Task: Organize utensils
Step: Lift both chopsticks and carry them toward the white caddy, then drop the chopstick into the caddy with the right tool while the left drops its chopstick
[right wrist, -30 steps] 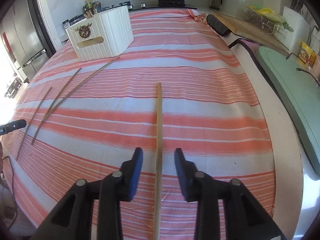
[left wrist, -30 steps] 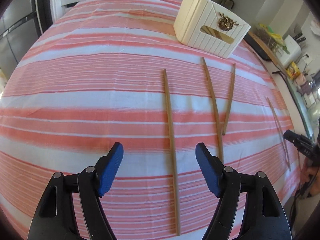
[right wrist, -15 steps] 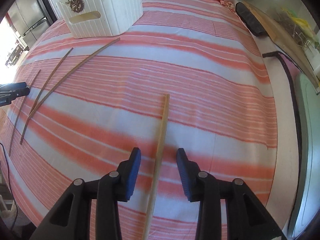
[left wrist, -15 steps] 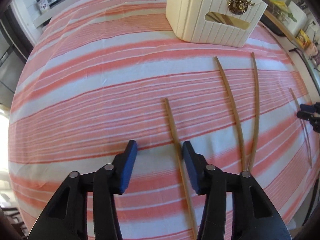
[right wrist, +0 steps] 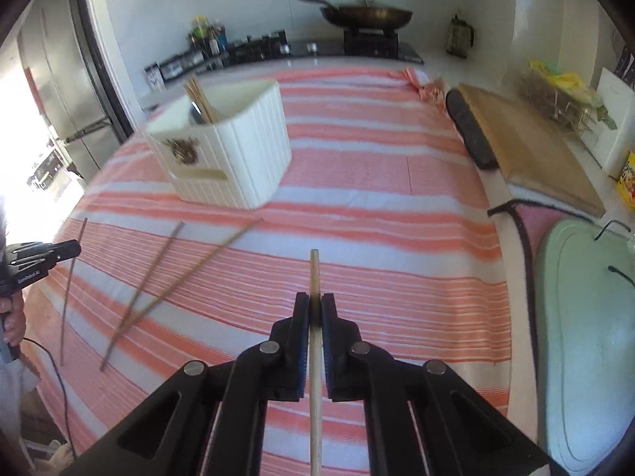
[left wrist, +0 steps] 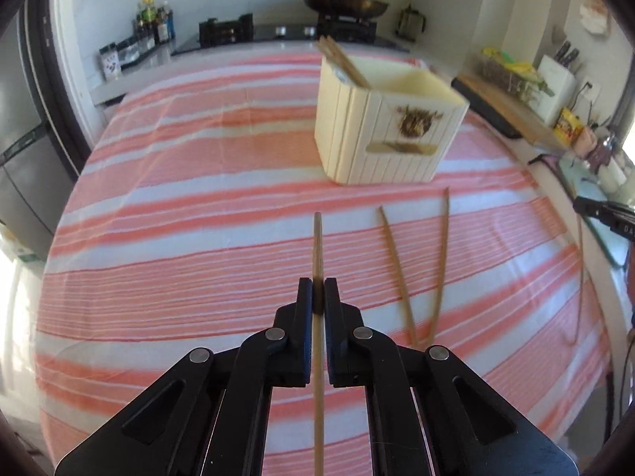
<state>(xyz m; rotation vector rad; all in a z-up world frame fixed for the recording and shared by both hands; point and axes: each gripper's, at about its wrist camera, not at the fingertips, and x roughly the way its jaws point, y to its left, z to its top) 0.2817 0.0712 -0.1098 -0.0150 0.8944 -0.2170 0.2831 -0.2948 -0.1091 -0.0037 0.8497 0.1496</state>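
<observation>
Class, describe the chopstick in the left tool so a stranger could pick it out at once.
Find the cream ribbed box on the striped cloth. Nearer the camera, two chopsticks lie in a V. Left of them, one chopstick is clamped in the left tool.

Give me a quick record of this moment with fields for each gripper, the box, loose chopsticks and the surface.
left gripper: shut on left chopstick
right gripper: shut on right chopstick
box: cream, ribbed, upright on cloth, chopsticks standing inside
loose chopsticks: crossing pair lying in front of the box
surface: striped tablecloth
</observation>
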